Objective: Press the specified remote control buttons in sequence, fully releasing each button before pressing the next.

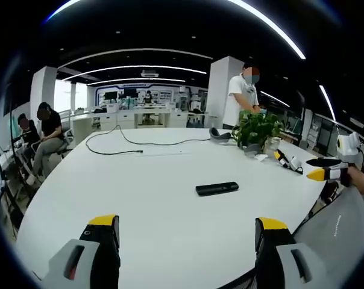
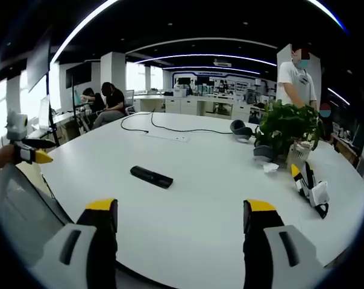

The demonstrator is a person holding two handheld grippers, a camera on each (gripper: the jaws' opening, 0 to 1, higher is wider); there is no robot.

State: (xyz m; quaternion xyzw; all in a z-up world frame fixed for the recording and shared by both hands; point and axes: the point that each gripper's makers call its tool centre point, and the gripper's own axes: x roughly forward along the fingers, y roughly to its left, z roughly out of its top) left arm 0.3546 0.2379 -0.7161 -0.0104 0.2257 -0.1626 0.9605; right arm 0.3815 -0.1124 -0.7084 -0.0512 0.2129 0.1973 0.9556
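Your left claw (image 1: 188,232) sits at the bottom of the left gripper view, jaws spread wide and holding nothing; your right claw (image 2: 182,217) is likewise open and empty. Both hang short of the white table (image 1: 170,211), probably so the remote control (image 1: 217,188) lies in plain sight mid-frame, well apart from either claw. No button is pressed yet. Right gripper view adds a spare gripper (image 2: 310,188) lying at right, below the potted plant (image 2: 285,127); left gripper view catches your right claw at its right edge.
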